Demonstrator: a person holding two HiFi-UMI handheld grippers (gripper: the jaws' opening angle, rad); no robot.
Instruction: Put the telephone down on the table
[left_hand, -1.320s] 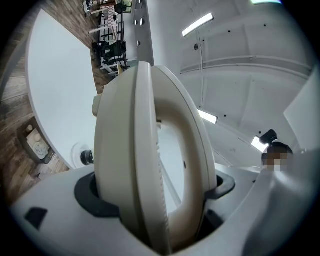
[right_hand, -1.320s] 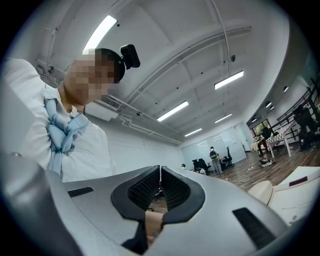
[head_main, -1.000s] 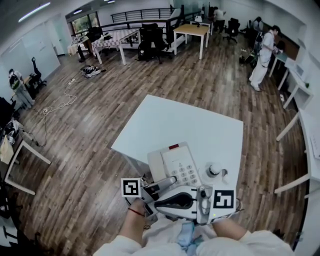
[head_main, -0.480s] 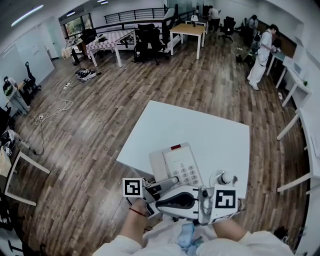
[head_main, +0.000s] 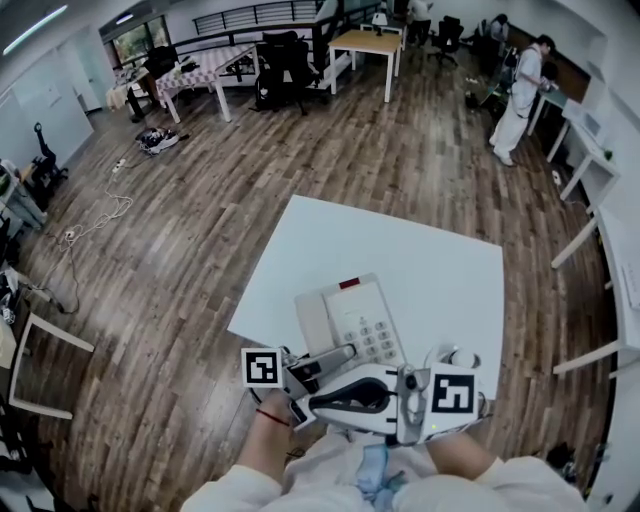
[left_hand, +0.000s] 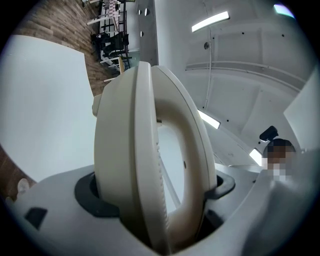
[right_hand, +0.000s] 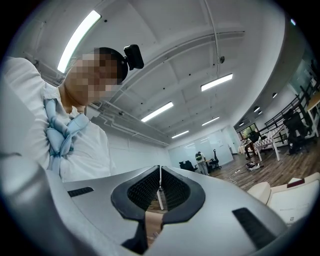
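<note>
Your left tongs (left_hand: 156, 192): one of two, clamped across the middle of the handset.
Your right tongs (right_hand: 160, 192): the second, pads pressed fully together with nothing between them.
Marker cubes (head_main: 262, 367): two, one on each tool, with black-and-white squares.
Handset (left_hand: 150, 125): one, cream, held in the left tongs clear of its base.
Telephone base (head_main: 350, 318): one, on the white table (head_main: 410, 250) just ahead of your hands. It has a red patch at its far edge, and the keypad print is too small to read.
Beyond: wooden floor (head_main: 200, 220); one person in white (head_main: 518, 90) at far right.
</note>
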